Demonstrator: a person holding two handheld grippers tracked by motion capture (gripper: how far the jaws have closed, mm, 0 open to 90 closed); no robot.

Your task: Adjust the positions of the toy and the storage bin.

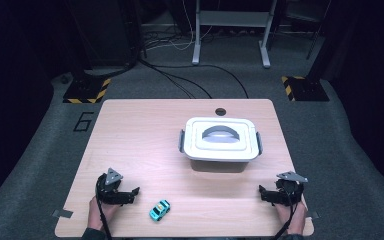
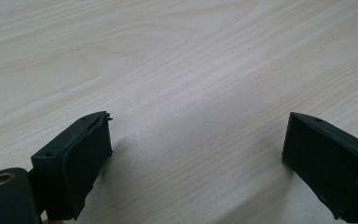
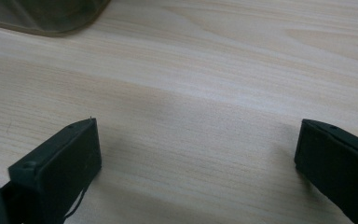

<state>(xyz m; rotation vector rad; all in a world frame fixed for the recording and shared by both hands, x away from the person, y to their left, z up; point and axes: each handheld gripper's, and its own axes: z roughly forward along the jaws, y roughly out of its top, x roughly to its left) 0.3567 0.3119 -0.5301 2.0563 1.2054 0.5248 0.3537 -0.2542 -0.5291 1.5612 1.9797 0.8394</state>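
- Two grippers rest low at the near edge of the table point(image 1: 130, 130): the left gripper point(image 1: 134, 192) at the near left, the right gripper point(image 1: 263, 192) at the near right, each with a hand behind it.
- Both sets of jaws stand spread wide with nothing between them; each gripper view shows bare wood grain in the gap.
- Closest to the work is a small turquoise toy car point(image 1: 159, 210), lying on the wood just right of the left gripper, near the front edge and touched by neither gripper.
- A white lidded box point(image 1: 220, 139) with a grey handle and grey side latches sits right of centre, farther back, well apart from the car. Its lid looks shut; a corner of it shows at the top left of the right gripper view.
- My judgement: nothing is done yet. If the car is meant for the box, the lid must come off, the car be picked up, carried and set inside.
- Nothing lies between the car and the box; the closed lid is the one obstacle.
- Beyond the table are dark floor, cables and stand feet, out of the way.
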